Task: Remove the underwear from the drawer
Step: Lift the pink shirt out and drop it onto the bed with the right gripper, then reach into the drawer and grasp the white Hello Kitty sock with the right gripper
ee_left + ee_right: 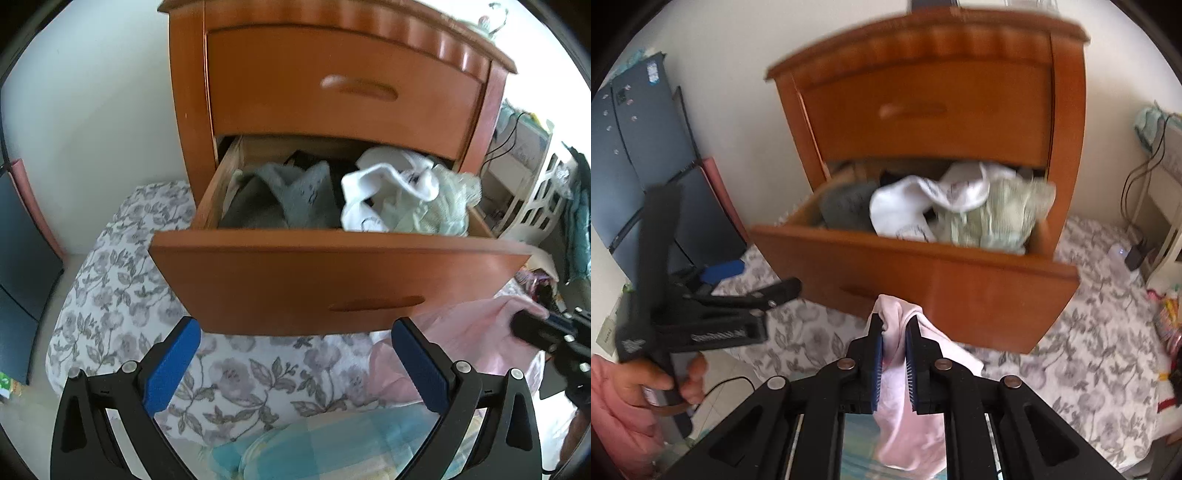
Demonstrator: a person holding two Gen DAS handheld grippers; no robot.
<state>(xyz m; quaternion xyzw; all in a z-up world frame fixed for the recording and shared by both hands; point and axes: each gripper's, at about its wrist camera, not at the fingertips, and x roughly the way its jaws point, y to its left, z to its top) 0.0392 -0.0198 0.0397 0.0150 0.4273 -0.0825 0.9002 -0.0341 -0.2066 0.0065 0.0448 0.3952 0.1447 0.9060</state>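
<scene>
The wooden nightstand's lower drawer (pixel 332 280) stands pulled out, stuffed with a grey garment (pixel 303 195), a white one (pixel 388 192) and a pale green lacy one (pixel 443 210). My left gripper (pixel 295 332) is open and holds nothing, just in front of and below the drawer front. My right gripper (pixel 895 321) is shut on pink underwear (pixel 908 417), which hangs down between its blue pads in front of the drawer (pixel 960 295). In the left wrist view the same pink underwear (pixel 472 332) shows at the lower right, outside the drawer.
Floral bedding (pixel 122 302) lies under and around the nightstand, with a blue checked cloth (pixel 332 443) nearest me. The upper drawer (pixel 347 92) is closed. A white lattice basket (pixel 543 206) stands to the right and dark blue panels (pixel 22 258) lean at the left. A hand (pixel 646 380) holds the left gripper's handle.
</scene>
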